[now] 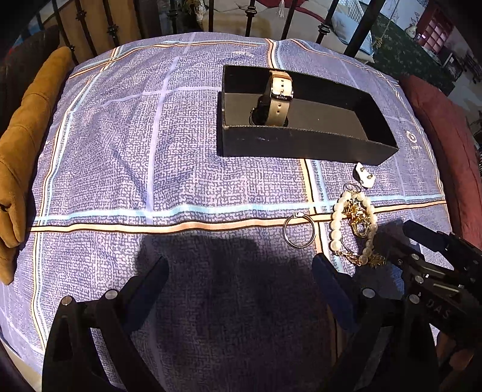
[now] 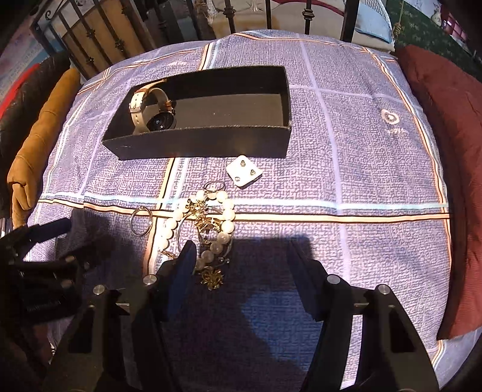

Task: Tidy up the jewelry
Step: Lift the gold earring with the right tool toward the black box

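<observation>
A black open box (image 1: pixel 301 144) (image 2: pixel 205 141) sits on the blue checked cloth and holds a watch (image 1: pixel 275 96) (image 2: pixel 150 108) with a pale strap. In front of it lie a white earring card (image 1: pixel 364 176) (image 2: pixel 244 175), a small ring (image 2: pixel 214 185), a pearl bracelet (image 1: pixel 337 224) (image 2: pixel 224 223) tangled with gold chains (image 1: pixel 360 221) (image 2: pixel 208 223), and a silver hoop (image 1: pixel 298 230) (image 2: pixel 141 221). My left gripper (image 1: pixel 241 265) is open and empty, left of the pile. My right gripper (image 2: pixel 241 250) is open, its left finger beside the pearls.
A mustard cushion (image 1: pixel 21 156) (image 2: pixel 36 156) lies at the left edge and a dark red cushion (image 1: pixel 446 144) (image 2: pixel 452 156) at the right. A black metal railing (image 1: pixel 256 18) stands behind the cloth. The right gripper's body (image 1: pixel 442 271) shows at lower right in the left wrist view.
</observation>
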`<control>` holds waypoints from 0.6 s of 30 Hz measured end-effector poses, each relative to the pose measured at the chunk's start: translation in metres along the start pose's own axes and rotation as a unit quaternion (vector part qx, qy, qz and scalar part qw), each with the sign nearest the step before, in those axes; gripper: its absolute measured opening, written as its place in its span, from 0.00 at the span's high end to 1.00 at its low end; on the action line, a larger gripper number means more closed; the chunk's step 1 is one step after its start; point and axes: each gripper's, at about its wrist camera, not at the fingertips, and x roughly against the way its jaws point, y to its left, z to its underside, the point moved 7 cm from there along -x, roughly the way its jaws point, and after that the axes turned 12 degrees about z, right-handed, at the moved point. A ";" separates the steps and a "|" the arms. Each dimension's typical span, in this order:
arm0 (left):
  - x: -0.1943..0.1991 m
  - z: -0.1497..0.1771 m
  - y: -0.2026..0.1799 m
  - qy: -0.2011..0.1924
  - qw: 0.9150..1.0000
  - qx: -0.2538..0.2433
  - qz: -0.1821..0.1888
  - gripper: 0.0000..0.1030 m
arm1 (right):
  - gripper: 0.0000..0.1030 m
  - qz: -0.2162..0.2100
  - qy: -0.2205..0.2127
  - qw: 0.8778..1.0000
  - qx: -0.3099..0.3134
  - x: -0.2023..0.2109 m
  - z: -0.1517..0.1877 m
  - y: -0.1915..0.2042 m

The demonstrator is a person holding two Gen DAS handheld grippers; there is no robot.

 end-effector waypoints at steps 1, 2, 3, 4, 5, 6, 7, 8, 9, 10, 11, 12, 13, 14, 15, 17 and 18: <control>-0.001 0.001 0.001 -0.003 1.000 0.002 -0.004 0.09 | 0.40 -0.003 0.000 1.000 0.000 0.000 0.000 0.002; -0.002 0.001 0.003 -0.004 1.000 0.003 -0.011 0.09 | 0.40 -0.003 -0.002 1.000 0.001 -0.001 -0.001 0.003; -0.003 0.001 0.005 -0.006 1.000 0.004 -0.018 0.09 | 0.42 -0.003 -0.003 1.000 0.002 -0.001 -0.002 0.005; -0.004 0.001 0.007 -0.008 1.000 0.007 -0.026 0.09 | 0.43 -0.005 -0.002 1.000 0.003 -0.002 -0.002 0.007; -0.007 0.002 0.010 -0.004 0.999 0.010 -0.031 0.10 | 0.45 -0.008 0.000 1.000 0.004 -0.005 -0.002 0.010; -0.011 0.004 0.012 0.003 0.999 0.016 -0.031 0.11 | 0.49 -0.008 0.006 1.000 0.006 -0.009 -0.001 0.013; -0.017 0.007 0.014 0.012 0.999 0.017 -0.037 0.12 | 0.52 -0.006 0.018 1.000 0.008 -0.015 0.001 0.015; -0.019 0.008 0.013 0.015 0.999 0.004 -0.048 0.12 | 0.58 0.006 0.017 1.000 0.012 -0.018 0.002 0.017; -0.020 0.008 0.010 0.015 0.998 -0.009 -0.056 0.16 | 0.79 0.007 0.009 1.000 0.014 -0.017 0.001 0.018; -0.019 0.007 0.007 0.015 0.998 -0.015 -0.054 0.21 | 0.86 0.002 0.009 1.000 0.011 -0.016 -0.001 0.017; -0.017 0.006 0.004 0.015 0.998 -0.019 -0.052 0.33 | 0.87 -0.010 0.013 1.000 0.001 -0.014 -0.003 0.015; -0.014 0.003 0.003 0.016 0.999 -0.020 -0.047 0.44 | 0.87 -0.028 0.016 0.999 -0.011 -0.012 -0.005 0.014; -0.012 0.001 0.002 0.018 0.999 -0.016 -0.041 0.51 | 0.87 -0.032 0.012 0.999 -0.018 -0.008 -0.007 0.011; -0.009 -0.003 0.002 0.020 0.999 -0.012 -0.038 0.63 | 0.87 -0.034 0.005 0.999 -0.020 -0.003 -0.010 0.010; -0.006 -0.007 0.002 0.021 0.999 -0.007 -0.028 0.70 | 0.87 -0.039 0.000 0.999 -0.022 0.002 -0.013 0.010; 0.001 -0.018 0.000 0.019 1.000 0.004 -0.008 0.81 | 0.87 -0.046 -0.017 0.999 -0.024 0.018 -0.021 0.009; 0.006 -0.025 -0.002 0.013 1.000 0.006 0.002 0.81 | 0.87 -0.050 -0.024 0.998 -0.024 0.025 -0.023 0.009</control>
